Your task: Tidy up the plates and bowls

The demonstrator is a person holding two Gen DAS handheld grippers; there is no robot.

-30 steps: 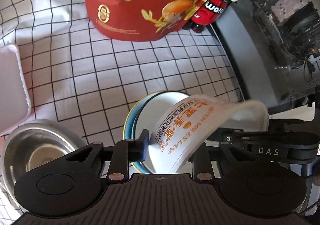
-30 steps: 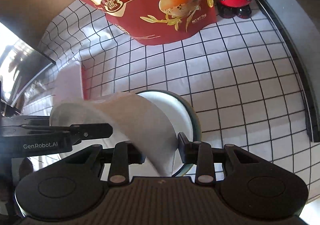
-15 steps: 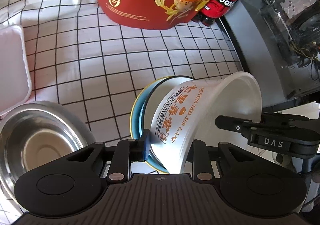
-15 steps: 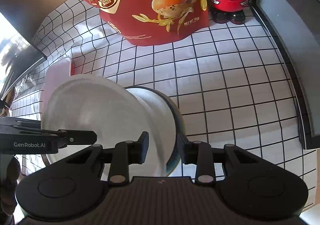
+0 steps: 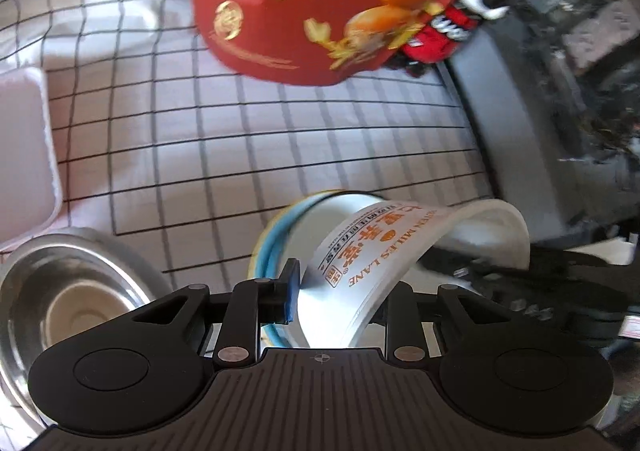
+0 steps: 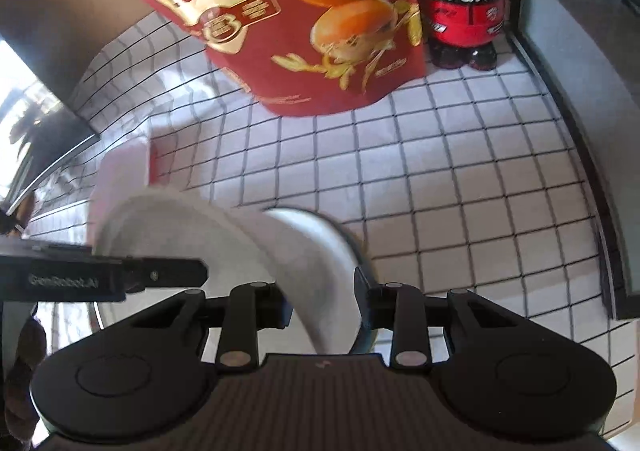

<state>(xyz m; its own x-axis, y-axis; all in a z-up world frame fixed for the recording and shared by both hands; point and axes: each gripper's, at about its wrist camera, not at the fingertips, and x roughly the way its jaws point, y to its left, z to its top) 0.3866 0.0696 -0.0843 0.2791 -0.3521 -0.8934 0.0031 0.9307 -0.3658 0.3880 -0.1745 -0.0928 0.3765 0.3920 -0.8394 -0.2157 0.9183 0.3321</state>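
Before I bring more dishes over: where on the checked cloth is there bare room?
The widest bare patch lies between the red egg bag and the blue-rimmed bowl, running right toward the grey case. It is crowded lower left: the steel bowl, the white tray, and both grippers at the printed paper bowl.

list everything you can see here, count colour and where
paper bowl: 1, white with orange print, tilted, held by both grippers
blue-rimmed bowl: 1, white, under the paper bowl
steel bowl: 1, silver, near left
tray: 1, white, far left
snack bag: 1, red, standing at the back
bottle: 1, red and black, beside the bag
tablecloth: 1, white, black grid
left hand-held gripper: 1, black, shut on paper bowl
right hand-held gripper: 1, black, shut on paper bowl
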